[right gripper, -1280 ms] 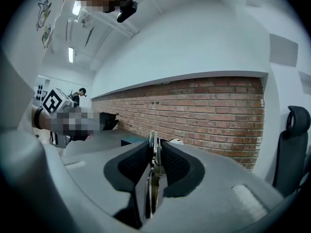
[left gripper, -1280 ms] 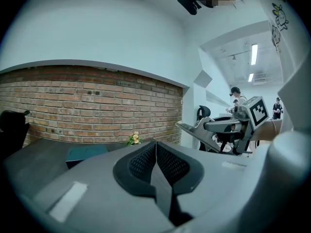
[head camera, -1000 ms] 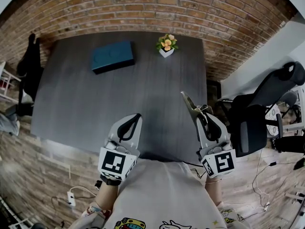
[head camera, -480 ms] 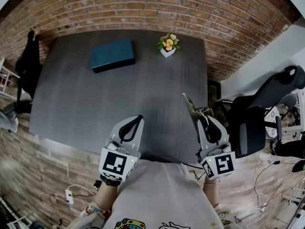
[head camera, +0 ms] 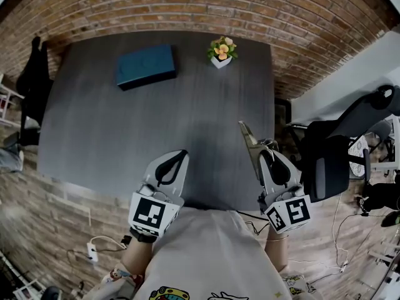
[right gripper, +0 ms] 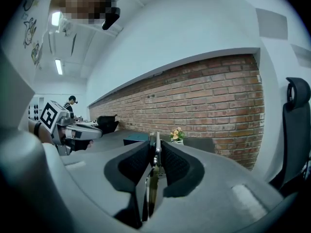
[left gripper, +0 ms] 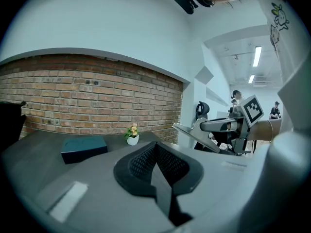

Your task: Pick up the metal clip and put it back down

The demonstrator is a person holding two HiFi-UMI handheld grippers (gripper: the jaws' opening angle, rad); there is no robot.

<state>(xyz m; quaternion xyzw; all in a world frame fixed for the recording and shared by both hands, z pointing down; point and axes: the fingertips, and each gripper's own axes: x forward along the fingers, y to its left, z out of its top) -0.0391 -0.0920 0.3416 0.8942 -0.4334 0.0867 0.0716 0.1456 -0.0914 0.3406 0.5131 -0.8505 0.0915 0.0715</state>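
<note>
A red brick wall (head camera: 250, 11) backs the dark grey wooden table (head camera: 112, 130). Over the table's near right edge, my right gripper (head camera: 269, 157) pinches the flat silver metal clip (head camera: 248, 139). My left gripper (head camera: 175, 161) idles, jaws pressed together. I'd lower the clip level onto the table before spreading the jaws.

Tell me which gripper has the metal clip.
The right gripper: its jaws pinch the metal clip, which sticks out past their tips. The left gripper is shut with nothing between its jaws.
</note>
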